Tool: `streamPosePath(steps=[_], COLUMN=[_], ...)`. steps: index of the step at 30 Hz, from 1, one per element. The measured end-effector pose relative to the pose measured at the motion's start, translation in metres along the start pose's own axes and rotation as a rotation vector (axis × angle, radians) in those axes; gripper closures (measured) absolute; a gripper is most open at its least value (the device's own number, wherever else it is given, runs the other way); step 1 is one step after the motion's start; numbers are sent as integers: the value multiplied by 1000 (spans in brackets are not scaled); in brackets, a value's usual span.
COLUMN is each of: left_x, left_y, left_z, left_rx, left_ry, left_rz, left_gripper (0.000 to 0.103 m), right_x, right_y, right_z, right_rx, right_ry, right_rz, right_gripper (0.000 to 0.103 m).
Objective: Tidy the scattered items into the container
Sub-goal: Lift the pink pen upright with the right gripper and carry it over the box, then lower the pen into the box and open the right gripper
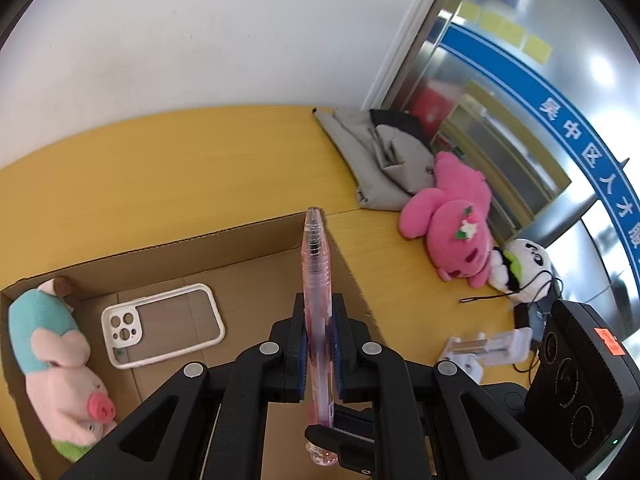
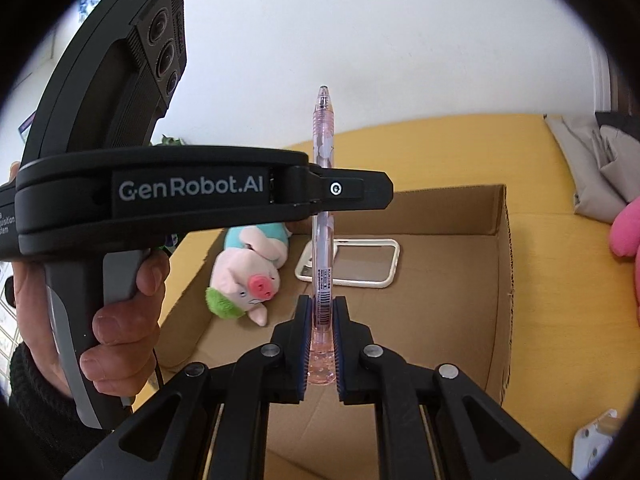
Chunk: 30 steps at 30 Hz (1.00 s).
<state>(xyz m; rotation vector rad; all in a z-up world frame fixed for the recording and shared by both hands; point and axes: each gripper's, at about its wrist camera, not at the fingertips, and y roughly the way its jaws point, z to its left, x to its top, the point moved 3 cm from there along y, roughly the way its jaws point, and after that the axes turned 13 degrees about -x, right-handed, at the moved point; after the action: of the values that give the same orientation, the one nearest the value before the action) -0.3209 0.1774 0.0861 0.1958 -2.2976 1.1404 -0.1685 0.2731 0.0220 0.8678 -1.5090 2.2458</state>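
- Yellow table (image 1: 200,168): carries everything in both wrist views.
- Cardboard box (image 2: 502,280): open-topped, at centre of the table; it is the container. In the left wrist view it fills 7 to 9 o'clock.
- Grey folded cloth (image 1: 372,160): on the table outside the box, at 1 o'clock in the left wrist view.
- Pink plush (image 1: 452,220): outside the box at 3 o'clock, just beside the cloth, touching a small panda plush (image 1: 524,268).
- Pig plush (image 2: 248,272): lying inside the box at its left side.
- Phone case (image 1: 162,326): white-rimmed, flat on the box floor, near the pig.
- White clip-like item (image 1: 484,346): on the table at 4 o'clock, outside the box.
- Pink pen (image 2: 323,264): translucent, held above the box by 2 grippers at once.
- Left gripper (image 1: 318,344): clenched on the pen's mid-barrel; a hand (image 2: 120,312) grips its handle at 8 o'clock in the right wrist view.
- Right gripper (image 2: 322,344): clenched on the pen's lower end.
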Motion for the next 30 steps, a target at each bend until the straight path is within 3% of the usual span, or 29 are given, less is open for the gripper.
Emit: streamPosePath(steps=[5,12,17,30], left_x=[1,-6,-9,-12], left_y=[38,92,120,131], left_z=[36,84,102,108], left_rx=[-26,-53,-40,-9], left_ry=[-70,-183,-210,-196], left_rz=[50,139,186,190], left_gripper=[94,94,93,88], right_x=[2,-8,-14,-23], right_y=[45,100,127,140], right_z=[-18,-33,-41,-48], right_rx=[-14,-105,-161,-206], right_ry=[51,70,86,95], right_rz=[86,223,291,308], right_gripper=[94,94,94,94])
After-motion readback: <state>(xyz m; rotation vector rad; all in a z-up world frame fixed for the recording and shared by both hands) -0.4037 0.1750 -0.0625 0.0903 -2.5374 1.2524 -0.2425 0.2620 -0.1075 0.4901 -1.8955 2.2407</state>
